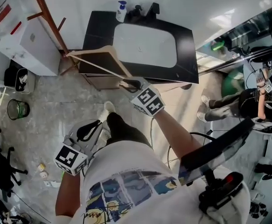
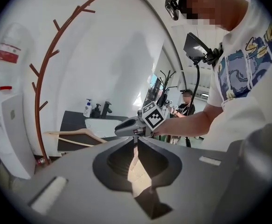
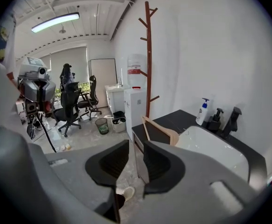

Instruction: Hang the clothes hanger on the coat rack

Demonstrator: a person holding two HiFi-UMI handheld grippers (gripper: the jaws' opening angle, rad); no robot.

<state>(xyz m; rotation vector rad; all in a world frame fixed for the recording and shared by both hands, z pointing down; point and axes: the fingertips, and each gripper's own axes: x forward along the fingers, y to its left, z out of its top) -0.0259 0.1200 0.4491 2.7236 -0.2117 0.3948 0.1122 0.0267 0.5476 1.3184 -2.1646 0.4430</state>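
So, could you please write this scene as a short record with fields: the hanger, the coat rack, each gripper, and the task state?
hanger: tan wooden triangular clothes hanger, in the air over the corner of the black counter
coat rack: brown tree-shaped coat rack, visible pegs bare, standing beside the counter
right gripper: right gripper appears closed on one end of the clothes hanger
left gripper: left gripper, jaws together, empty
task state: not yet hung; the free end is close to the rack's trunk
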